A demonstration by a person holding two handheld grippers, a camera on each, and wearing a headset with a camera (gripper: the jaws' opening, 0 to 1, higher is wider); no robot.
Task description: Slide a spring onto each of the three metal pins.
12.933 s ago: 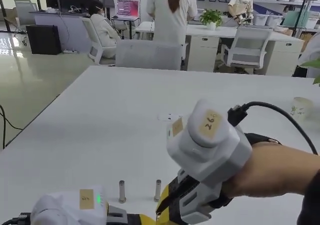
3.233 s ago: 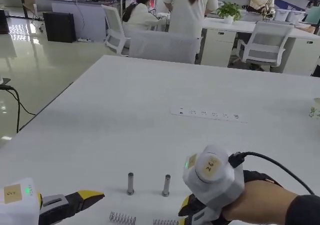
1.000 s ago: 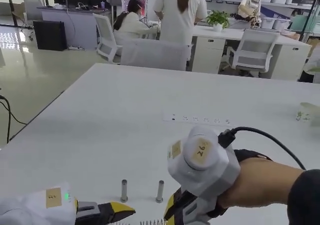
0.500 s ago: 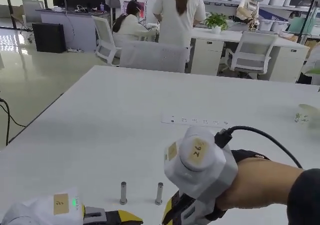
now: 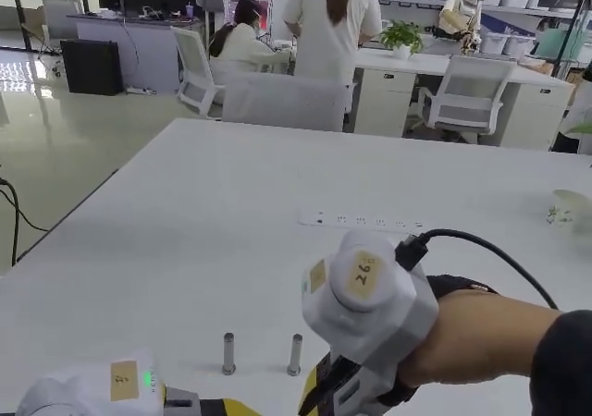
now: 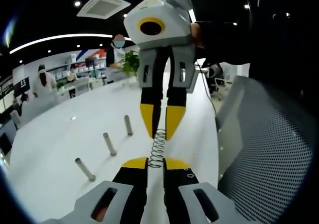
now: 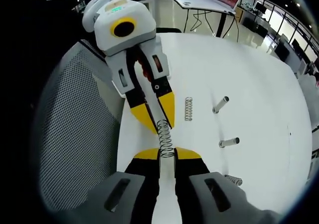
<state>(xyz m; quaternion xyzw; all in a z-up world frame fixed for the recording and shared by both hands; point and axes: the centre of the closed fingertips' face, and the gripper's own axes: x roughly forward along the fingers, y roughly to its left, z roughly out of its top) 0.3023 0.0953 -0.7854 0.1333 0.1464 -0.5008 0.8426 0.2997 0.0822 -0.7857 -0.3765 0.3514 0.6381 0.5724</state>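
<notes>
The left gripper [image 6: 155,163] and the right gripper [image 7: 167,154] face each other, and the jaws of each one are clamped on one end of the same spring [image 6: 158,145]. It is held above the counter [image 6: 55,134], near the pins [image 6: 109,144]. A second spring [image 7: 188,108] lies beside these pins.

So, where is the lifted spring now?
In the left gripper view, the spring runs between the left claw below and the right claw above, just right of the nearest metal pin.
</notes>
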